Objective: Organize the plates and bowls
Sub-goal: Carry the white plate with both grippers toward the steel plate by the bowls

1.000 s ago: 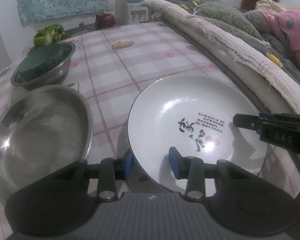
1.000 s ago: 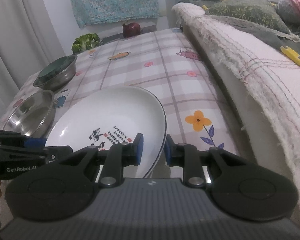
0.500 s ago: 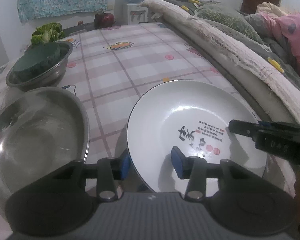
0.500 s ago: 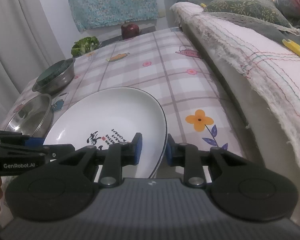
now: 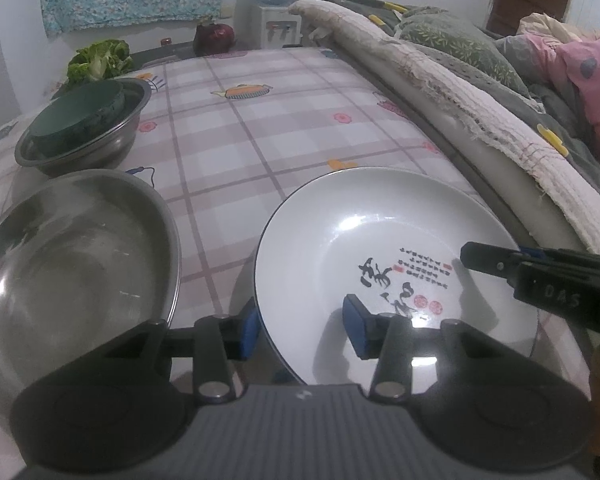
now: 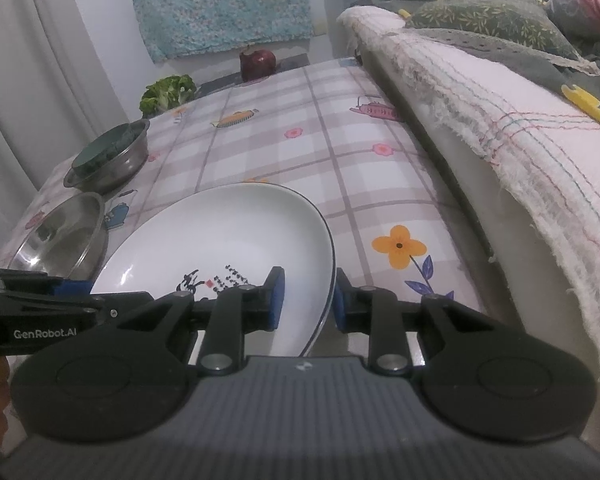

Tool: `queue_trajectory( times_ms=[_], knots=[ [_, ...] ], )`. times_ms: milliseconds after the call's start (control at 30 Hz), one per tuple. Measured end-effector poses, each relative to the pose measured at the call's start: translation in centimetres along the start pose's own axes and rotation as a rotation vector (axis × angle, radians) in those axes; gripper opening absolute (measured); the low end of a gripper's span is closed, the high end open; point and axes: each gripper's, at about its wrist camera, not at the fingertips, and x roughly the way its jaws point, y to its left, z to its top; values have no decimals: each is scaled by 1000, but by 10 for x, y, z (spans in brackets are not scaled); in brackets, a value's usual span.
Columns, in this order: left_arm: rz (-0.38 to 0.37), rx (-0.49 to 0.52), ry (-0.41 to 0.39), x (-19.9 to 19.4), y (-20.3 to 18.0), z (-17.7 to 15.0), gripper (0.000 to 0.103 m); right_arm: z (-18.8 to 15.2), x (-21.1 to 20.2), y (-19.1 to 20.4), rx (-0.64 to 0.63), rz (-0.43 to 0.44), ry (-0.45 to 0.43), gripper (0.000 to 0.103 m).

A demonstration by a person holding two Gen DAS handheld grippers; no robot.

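Straddling the white plate (image 5: 380, 240) w/ both tongs: it sits on the checked desk (image 5: 260, 128) near the bed (image 5: 480, 112), right of the empty steel bowl (image 5: 72, 256). 2nd steel bowl (image 5: 84, 128) behind holds a dark green item. Left tongs (image 5: 300, 326) spread over plate's left rim, not clenched; right tongs (image 6: 307, 303) likewise over right rim, pads apart.

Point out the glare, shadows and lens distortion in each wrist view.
Left wrist view: bright glare spots on the white plate and one on the empty steel bowl; the left claw throws a soft shadow onto the plate; the corners are dark.
Right wrist view: fisheye bends the tablecloth grid outward; only faint glare on the plate.
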Motion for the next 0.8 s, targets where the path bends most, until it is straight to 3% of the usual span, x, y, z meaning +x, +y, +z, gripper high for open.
queue_trajectory(
  times_ms=[800],
  knots=[
    [-5,-3,-47,-15,-1,5,43,8,-15,3,-8,-7,-36,24]
  ],
)
